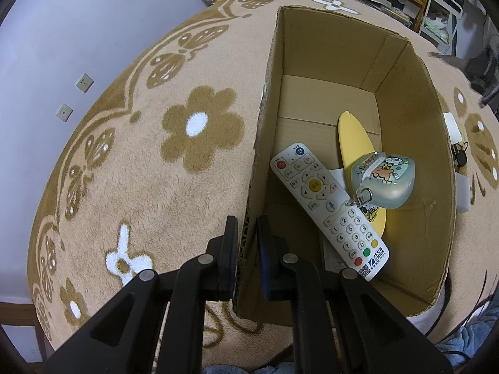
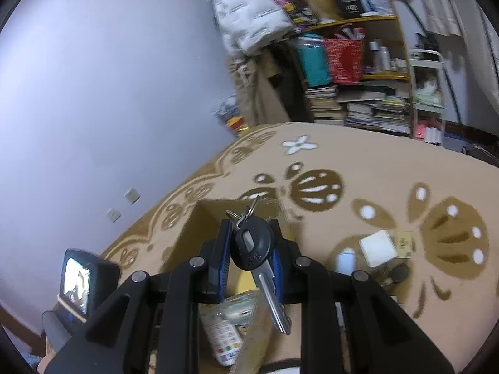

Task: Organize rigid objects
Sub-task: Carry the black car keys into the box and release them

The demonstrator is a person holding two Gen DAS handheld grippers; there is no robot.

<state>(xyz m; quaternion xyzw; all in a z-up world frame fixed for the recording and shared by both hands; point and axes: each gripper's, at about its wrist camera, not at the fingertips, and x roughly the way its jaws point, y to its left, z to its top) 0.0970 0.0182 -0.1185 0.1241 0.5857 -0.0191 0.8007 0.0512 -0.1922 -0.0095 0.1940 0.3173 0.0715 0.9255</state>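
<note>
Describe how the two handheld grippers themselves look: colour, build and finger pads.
Both are the same build. The left gripper has matte black plastic linkage arms joined by round silver pivot pins, and flat black fingers lined with ribbed blue pads. The right gripper matches it: black arms, silver pins, blue ribbed pad faces. No cables, markings or sleeves show in either view.

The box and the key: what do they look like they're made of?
The box looks like plain brown corrugated cardboard, matte; fluting shows along its cut wall edge. The key seems metal, with a shiny silver blade, and its black head looks like dull plastic.
</note>
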